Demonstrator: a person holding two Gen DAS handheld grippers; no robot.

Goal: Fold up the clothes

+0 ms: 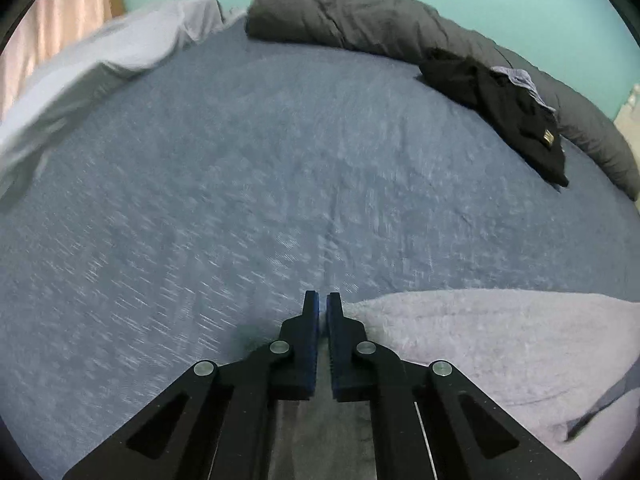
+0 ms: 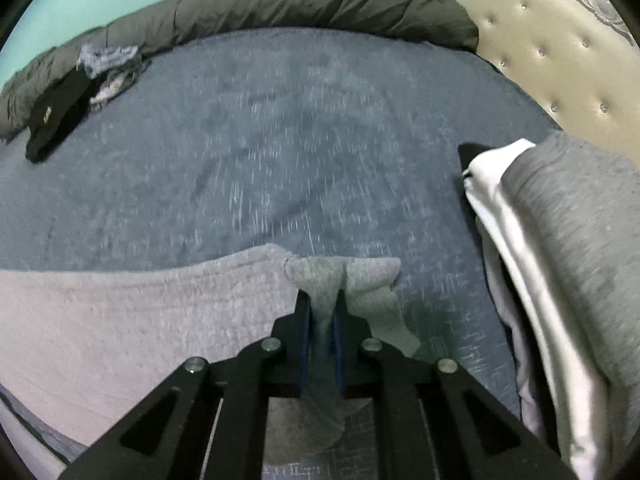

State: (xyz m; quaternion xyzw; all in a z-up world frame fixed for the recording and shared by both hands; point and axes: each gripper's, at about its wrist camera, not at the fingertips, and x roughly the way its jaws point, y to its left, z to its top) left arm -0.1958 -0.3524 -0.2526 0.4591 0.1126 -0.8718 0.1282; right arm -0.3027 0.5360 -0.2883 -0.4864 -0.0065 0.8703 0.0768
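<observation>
A light grey garment (image 2: pixel 120 312) lies across the near part of the blue bed sheet (image 2: pixel 280 140). In the right wrist view my right gripper (image 2: pixel 322 298) is shut on a bunched fold of it, and grey fabric fills the gap between the blue pads and hangs below them. In the left wrist view the same garment (image 1: pixel 480 344) spreads to the right, its edge running up to my left gripper (image 1: pixel 322 300). That gripper's pads are nearly touching, with only a thin sliver of cloth between them.
A dark grey duvet (image 1: pixel 360 12) is rolled along the far edge of the bed. A black garment (image 1: pixel 512 112) and a small blue-grey one lie against it. A stack of grey and white clothes (image 2: pixel 568 240) sits by the cream headboard (image 2: pixel 540 40). Pale bedding (image 1: pixel 100 60) is at the far left.
</observation>
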